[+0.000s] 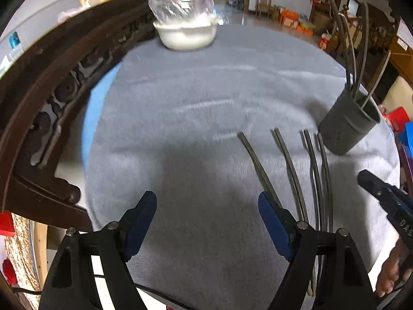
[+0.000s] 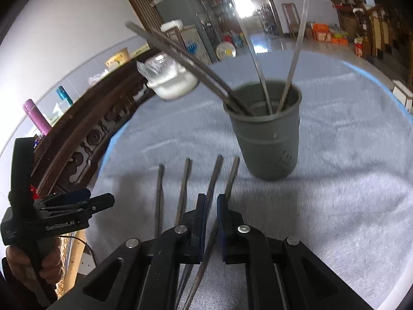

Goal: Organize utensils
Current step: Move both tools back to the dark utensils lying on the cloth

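grey cloth (image 1: 180,129): left gripper (image 1: 206,219) jaws wide, empty; right gripper (image 2: 211,219) jaws closed, empty.

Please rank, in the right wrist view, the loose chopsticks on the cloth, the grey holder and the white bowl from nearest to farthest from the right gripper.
1. Loose chopsticks, right at the right gripper.
2. Grey holder, ahead, slightly right.
3. White bowl, far back left.

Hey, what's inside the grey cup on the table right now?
The grey cup holds about four long metal chopsticks leaning on its rim. Their lower ends and the cup's bottom are hidden by its wall.
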`<state>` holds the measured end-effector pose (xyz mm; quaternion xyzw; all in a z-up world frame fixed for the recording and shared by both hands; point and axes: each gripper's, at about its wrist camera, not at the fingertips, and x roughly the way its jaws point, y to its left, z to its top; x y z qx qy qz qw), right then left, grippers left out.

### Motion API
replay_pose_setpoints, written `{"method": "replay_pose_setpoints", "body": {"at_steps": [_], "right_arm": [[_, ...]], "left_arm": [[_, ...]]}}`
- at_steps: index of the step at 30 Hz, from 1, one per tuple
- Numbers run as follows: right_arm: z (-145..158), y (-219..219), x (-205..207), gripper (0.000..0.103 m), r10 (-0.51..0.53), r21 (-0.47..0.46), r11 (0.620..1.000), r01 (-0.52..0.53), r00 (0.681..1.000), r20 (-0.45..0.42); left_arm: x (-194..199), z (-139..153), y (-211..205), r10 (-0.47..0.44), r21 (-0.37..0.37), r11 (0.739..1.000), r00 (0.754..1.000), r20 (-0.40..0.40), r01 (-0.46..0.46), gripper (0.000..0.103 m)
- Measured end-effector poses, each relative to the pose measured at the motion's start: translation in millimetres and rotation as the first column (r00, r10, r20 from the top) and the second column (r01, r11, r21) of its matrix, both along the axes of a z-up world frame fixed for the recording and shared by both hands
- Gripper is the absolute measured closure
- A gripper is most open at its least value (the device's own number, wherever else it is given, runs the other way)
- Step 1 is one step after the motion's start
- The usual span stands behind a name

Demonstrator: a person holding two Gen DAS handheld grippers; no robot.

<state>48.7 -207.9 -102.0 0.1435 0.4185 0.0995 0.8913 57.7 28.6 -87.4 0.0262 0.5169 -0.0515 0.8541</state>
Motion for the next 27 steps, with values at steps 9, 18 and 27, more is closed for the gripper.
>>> {"method": "replay_pose_setpoints", "body": {"at_steps": [9, 18, 27], "right_arm": [[-21, 6, 24, 0.093, -0.006, -0.014, 1.0, 0.005, 0.993, -0.114], [-30, 7, 55, 0.092, -0.075, -0.061, 0.996, 0.064, 0.976, -0.205], [-34, 15, 65, 0.093, -0.061, -0.061, 0.997, 0.049, 0.974, -0.218]], "left_arm": [[19, -19, -1, 0.014, -0.105, 0.994, 0.987, -0.16, -0.031, 0.022], [48, -23, -9, 0.034, -0.117, 0.991, 0.967, -0.251, -0.065, 0.022], [63, -35, -10, 0.089, -0.159, 0.976, 0.939, -0.333, -0.149, 0.039]]}}
